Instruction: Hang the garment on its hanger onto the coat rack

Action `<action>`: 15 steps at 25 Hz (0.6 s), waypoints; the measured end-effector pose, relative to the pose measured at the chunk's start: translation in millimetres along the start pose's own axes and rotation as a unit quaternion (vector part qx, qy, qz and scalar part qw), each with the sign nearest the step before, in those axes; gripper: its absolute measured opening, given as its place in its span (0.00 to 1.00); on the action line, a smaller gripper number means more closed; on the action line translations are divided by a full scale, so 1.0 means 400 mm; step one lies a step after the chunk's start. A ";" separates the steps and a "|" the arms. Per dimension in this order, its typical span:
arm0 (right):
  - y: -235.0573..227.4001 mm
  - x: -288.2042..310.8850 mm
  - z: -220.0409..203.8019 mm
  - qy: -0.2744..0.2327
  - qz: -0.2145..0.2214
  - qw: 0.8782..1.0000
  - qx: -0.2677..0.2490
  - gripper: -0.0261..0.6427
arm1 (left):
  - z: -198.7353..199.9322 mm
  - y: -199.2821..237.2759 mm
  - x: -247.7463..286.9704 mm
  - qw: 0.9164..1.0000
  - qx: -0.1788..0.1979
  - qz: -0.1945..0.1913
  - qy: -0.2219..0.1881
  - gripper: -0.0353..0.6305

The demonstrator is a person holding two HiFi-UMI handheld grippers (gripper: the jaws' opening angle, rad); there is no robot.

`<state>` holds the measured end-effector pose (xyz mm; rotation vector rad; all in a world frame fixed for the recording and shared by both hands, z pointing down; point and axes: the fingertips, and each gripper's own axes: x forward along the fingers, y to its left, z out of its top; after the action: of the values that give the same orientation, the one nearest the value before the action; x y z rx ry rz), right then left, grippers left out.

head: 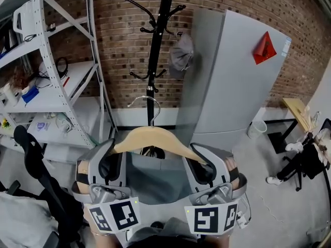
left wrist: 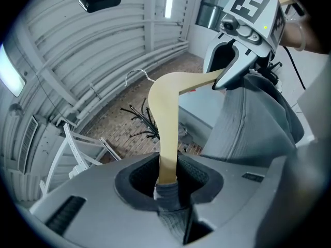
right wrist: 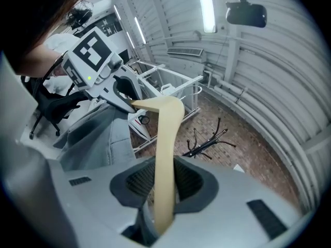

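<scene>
Brick wall noted behind, rough red courses. A black metal coat rack is stood against it, a slim pole with curved prongs; a grey cap is hung on one prong.

The garment is held up in front of the rack and clear of it, low in the head view. It is a dull grey-blue woven cloth, draped in soft folds from its hanger. The hanger is pale, smooth wood, bowed into a shallow arch, topped by a thin wire hook.

Left gripper: jaws are clamped on the hanger's left arm, with a fold of cloth pinched in. Right gripper: jaws are clamped on the right arm. Ribbed dark pads are seen on both.
</scene>
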<state>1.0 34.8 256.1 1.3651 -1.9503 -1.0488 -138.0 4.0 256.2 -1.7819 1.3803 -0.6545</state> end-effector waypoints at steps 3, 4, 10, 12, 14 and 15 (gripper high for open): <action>0.000 0.023 -0.003 0.000 -0.005 1.000 0.006 0.19 | -0.012 0.005 0.020 1.000 -0.006 0.002 -0.006 0.21; 0.000 0.033 -0.008 0.001 -0.005 1.000 0.007 0.19 | -0.016 0.003 0.029 1.000 -0.006 0.002 -0.006 0.21; 0.000 0.104 -0.044 0.002 0.002 1.000 0.011 0.19 | -0.049 -0.013 0.100 1.000 -0.010 -0.005 0.003 0.21; -0.006 0.136 -0.057 0.001 0.003 1.000 0.012 0.19 | -0.059 -0.013 0.134 1.000 -0.008 -0.007 0.005 0.21; -0.013 0.173 -0.073 0.000 0.004 1.000 0.014 0.19 | -0.068 -0.013 0.173 1.000 -0.006 -0.009 0.005 0.21; -0.018 0.193 -0.081 0.000 0.004 1.000 0.015 0.19 | -0.072 -0.013 0.193 1.000 -0.005 -0.009 0.004 0.21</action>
<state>3.2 -48.5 267.7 1.3713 -1.9784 -1.0201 -135.9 -77.2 272.1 -1.8033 1.3759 -0.6669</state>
